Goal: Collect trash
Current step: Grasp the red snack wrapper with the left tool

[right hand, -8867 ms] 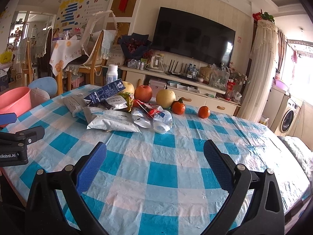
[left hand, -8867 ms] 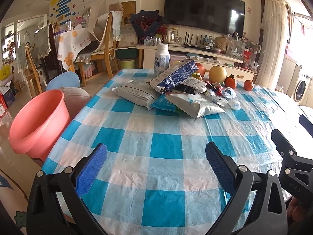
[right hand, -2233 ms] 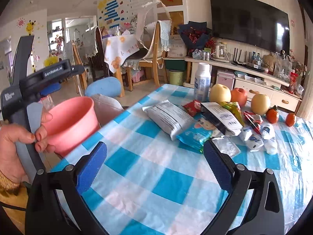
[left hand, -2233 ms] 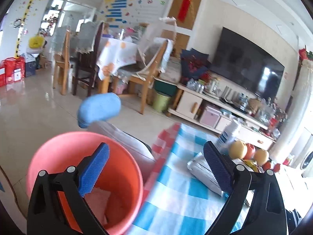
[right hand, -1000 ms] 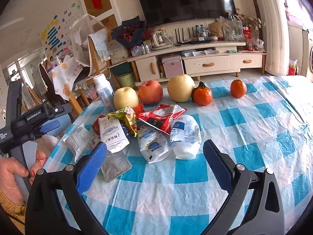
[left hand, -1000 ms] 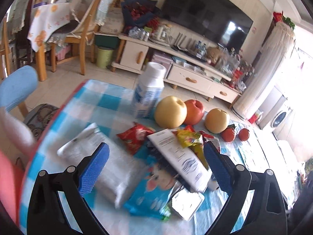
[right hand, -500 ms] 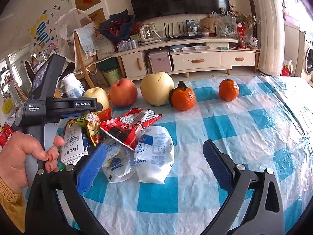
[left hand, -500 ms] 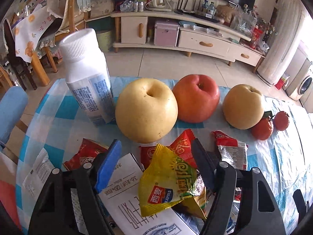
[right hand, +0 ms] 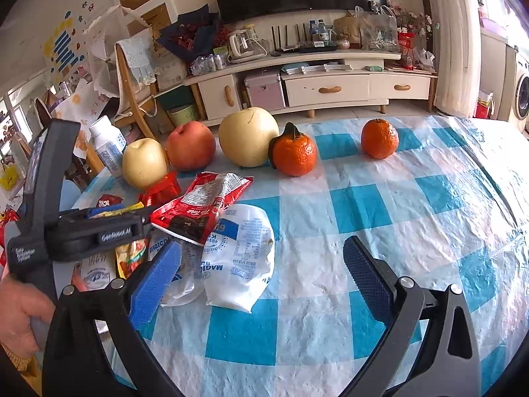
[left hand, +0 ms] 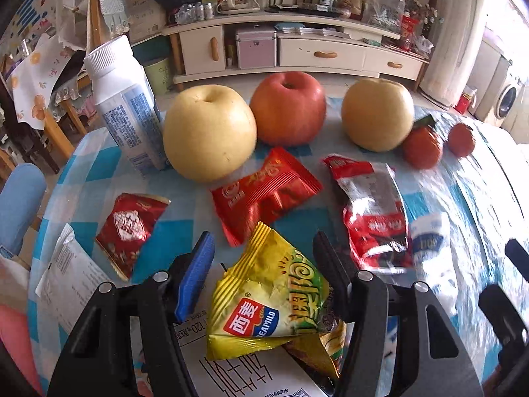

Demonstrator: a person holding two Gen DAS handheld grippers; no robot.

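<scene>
Both pads of my left gripper (left hand: 263, 273) straddle the yellow oatmeal sachet (left hand: 267, 297), not yet pinching; it probably slips sideways. My right gripper (right hand: 261, 274) hangs spread.

Left gripper (left hand: 264, 261): low, level, jaws part-closed, not quite clamped. Bare left hand (right hand: 20, 307) wraps its handle. Right gripper (right hand: 261, 274): jaws spread wide, holding nothing, angled downward.

Bright daylight is flooding in from the right, glaring off the tablecloth (left hand: 489, 198); fisheye edges are bending and blurring.
</scene>
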